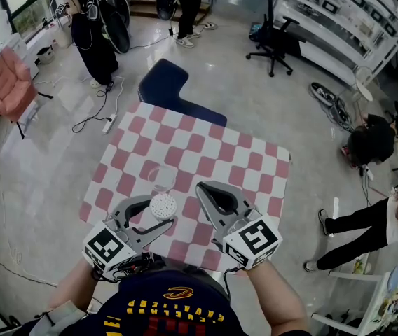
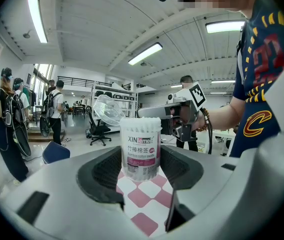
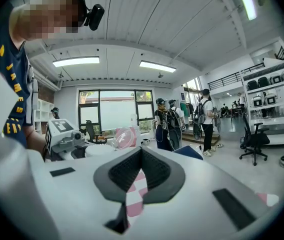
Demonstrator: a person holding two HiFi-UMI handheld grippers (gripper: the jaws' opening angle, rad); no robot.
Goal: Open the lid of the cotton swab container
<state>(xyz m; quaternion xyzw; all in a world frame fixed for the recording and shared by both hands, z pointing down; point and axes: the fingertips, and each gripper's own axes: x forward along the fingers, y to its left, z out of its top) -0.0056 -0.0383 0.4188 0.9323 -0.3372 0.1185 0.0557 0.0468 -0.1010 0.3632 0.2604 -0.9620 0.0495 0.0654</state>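
Note:
The cotton swab container (image 1: 162,205), a white tub full of swabs with a pink label, stands on the checked table (image 1: 241,159) near its front edge. Its clear lid (image 1: 162,178) is swung up and back, hanging on at the far side. In the left gripper view the container (image 2: 141,149) fills the gap between the pads, with the lid (image 2: 107,110) tilted behind it. My left gripper (image 1: 160,214) is shut on the tub's sides. Just right of the tub, my right gripper (image 1: 203,188) is shut with nothing in it, its tips (image 3: 141,153) meeting over the cloth.
A dark blue seat (image 1: 164,82) stands against the table's far edge. People (image 1: 94,33) stand beyond it, with cables and a power strip (image 1: 108,123) on the floor at the left. A black office chair (image 1: 276,40) and a seated person (image 1: 367,222) are to the right.

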